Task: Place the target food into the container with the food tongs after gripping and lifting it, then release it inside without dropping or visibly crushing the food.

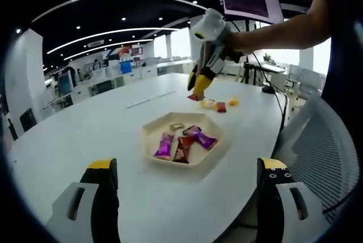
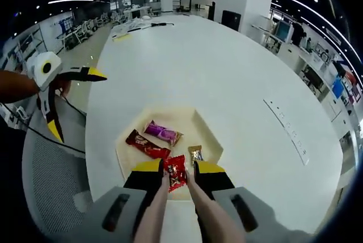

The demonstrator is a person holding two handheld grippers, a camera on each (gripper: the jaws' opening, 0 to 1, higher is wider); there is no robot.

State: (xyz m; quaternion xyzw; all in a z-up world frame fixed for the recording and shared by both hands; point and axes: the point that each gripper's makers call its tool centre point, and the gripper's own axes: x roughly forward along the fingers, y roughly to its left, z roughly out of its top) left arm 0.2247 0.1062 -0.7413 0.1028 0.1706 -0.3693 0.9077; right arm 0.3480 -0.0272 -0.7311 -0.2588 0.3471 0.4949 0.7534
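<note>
A cream hexagonal tray [image 1: 148, 127] [image 2: 187, 123] lies on the white table and holds a purple sweet [image 2: 163, 132], a dark red one [image 2: 145, 143] and a small brown one [image 2: 195, 153]. My right gripper [image 2: 178, 167] is shut on beige food tongs [image 2: 153, 214]. The tong tips pinch a red packet [image 2: 174, 178] and it looks unsquashed. In the left gripper view, the right gripper [image 1: 198, 87] hangs just beyond the tray's far side with the red packet [image 1: 194, 97] at its tip. My left gripper [image 1: 187, 169] [image 2: 74, 103] stands open on the near side of the tray, holding nothing.
Loose sweets [image 1: 220, 106] lie on the table past the tray. A grey mesh chair [image 2: 54, 186] [image 1: 326, 146] stands at the table's edge. A monitor [image 1: 249, 0] stands behind the person's arm [image 1: 283, 30]. A wide stretch of white table [image 2: 227, 67] runs beyond the tray.
</note>
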